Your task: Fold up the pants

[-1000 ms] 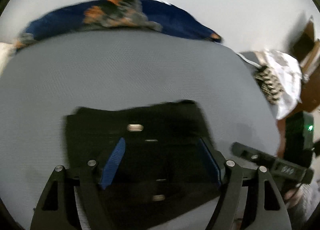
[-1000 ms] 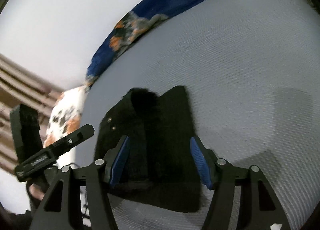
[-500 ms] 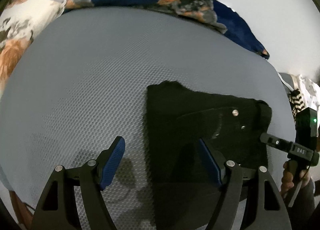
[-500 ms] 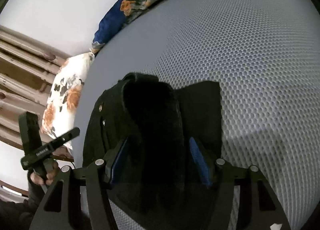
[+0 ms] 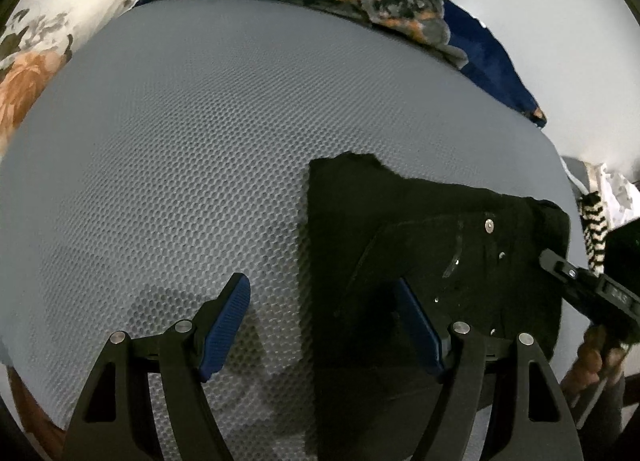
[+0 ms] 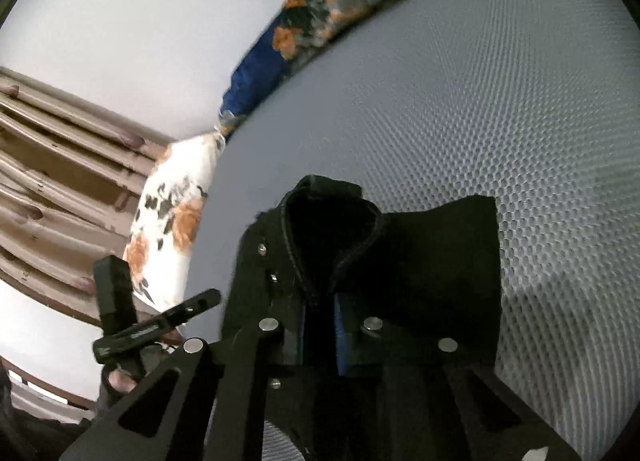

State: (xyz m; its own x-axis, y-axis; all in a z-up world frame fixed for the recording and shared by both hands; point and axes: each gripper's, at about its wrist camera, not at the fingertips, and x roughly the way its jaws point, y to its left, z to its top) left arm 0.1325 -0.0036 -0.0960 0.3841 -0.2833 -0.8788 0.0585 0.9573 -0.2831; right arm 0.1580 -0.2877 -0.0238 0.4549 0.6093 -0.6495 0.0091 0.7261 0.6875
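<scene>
Grippers at the folded pants on the mattress.
My right gripper (image 6: pixel 320 325) was clamped on the black pants (image 6: pixel 400 261); my left gripper (image 5: pixel 324 317) gaped wide, empty, over the pants' (image 5: pixel 440 241) edge on the grey mattress (image 5: pixel 180 141).

The pants (image 5: pixel 436 245) were plain black with small silver rivets, lying on a bed (image 5: pixel 180 165) whose cover was pale grey with a fine honeycomb pattern. Along the top of the frame ran a navy blue blanket (image 5: pixel 400 17) with orange and grey flowers, and in the upper left corner sat a white pillow (image 5: pixel 36 45) printed with orange and dark grey blossoms. Both the left gripper (image 5: pixel 324 321) and the right gripper (image 6: pixel 320 337) were black with blue pads.
</scene>
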